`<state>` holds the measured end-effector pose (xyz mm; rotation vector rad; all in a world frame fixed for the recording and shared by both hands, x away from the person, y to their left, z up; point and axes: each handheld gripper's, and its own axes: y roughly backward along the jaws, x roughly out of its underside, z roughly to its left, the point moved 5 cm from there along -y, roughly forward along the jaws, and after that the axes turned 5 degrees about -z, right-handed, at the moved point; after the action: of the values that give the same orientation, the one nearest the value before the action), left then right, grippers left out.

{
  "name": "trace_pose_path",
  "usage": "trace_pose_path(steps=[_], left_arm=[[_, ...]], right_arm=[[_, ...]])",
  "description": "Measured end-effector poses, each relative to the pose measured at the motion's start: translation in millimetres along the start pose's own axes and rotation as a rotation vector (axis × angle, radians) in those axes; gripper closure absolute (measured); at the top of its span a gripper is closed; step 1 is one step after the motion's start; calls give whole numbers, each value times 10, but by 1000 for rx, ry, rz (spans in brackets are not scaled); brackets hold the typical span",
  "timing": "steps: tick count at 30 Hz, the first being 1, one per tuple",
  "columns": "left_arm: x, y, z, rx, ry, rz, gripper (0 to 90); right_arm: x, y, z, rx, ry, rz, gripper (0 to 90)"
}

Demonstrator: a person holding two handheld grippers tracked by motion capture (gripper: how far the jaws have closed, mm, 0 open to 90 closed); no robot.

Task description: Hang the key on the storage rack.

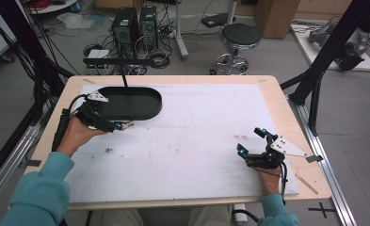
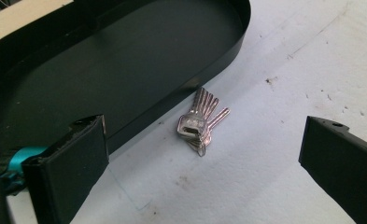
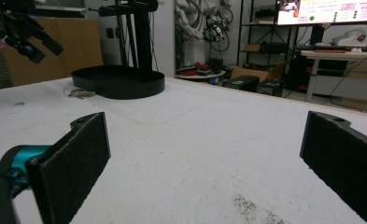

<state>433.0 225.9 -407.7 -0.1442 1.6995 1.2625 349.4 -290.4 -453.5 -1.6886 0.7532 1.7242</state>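
A: Where's the bunch of keys (image 2: 201, 122)?
B: On the counter (image 1: 197, 141), touching the black tray (image 2: 125, 60) wall, under the left gripper (image 1: 108, 123), jaws apart.
A: Right gripper (image 1: 253, 141)?
B: Jaws apart, holding nothing

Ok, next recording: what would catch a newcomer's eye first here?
Probably the black oval tray at the far left of the white table, with a bunch of keys lying just outside its wall. The left gripper hovers over the keys with jaws wide open. The right gripper rests near the table's right edge, also open and holding nothing.
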Motion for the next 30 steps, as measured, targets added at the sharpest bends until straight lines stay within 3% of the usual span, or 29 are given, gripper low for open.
trace_pose_path(steps=[8, 12, 19, 22, 30], left_arm=[[53, -193, -45, -8, -10, 97, 20], [69, -233, -56, -1, -12, 114, 21], [156, -337, -55, 2, 19, 158, 22], [188, -375, -47, -2, 27, 175, 106], [217, -422, -28, -1, 24, 202, 148]], right_arm=[[-1, -2, -4, -2, 0, -5, 8], [0, 0, -4, -4, -1, -3, 7], [1, 1, -2, -4, -3, -1, 8], [0, 1, -2, -4, -3, -1, 8], [-1, 0, -5, -3, 1, -4, 8]])
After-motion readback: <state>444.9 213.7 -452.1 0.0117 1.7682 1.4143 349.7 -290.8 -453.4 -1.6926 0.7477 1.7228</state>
